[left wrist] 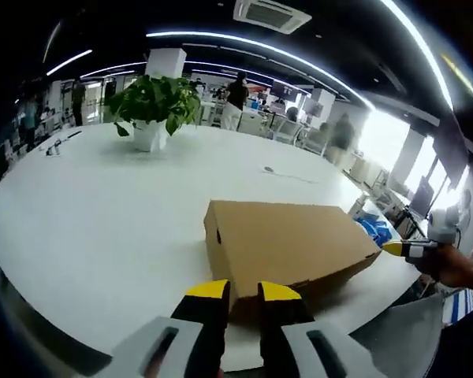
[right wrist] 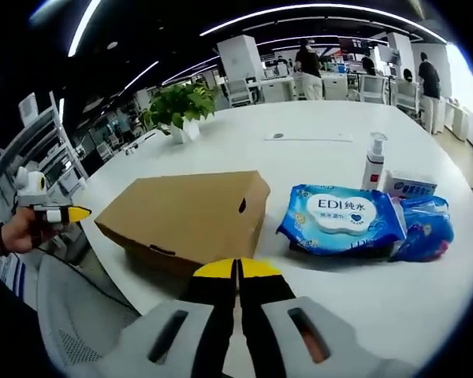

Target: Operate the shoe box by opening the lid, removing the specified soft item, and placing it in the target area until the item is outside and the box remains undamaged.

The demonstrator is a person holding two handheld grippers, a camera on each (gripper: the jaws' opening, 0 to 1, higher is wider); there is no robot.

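Shoe box (left wrist: 288,240) seen closed at frame centre on white table (left wrist: 102,213); left gripper (left wrist: 243,293) slightly parted, right gripper (right wrist: 237,270) clenched, nothing held.

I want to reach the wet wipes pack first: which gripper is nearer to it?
Right. The right gripper is just before the wet wipes pack; the left gripper is beyond the shoe box.

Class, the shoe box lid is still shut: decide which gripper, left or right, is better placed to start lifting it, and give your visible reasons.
Probably the left gripper: its tips sit just before the cardboard shoe box, whose long flap edge faces that view. The right gripper, shut, also sits near the box.
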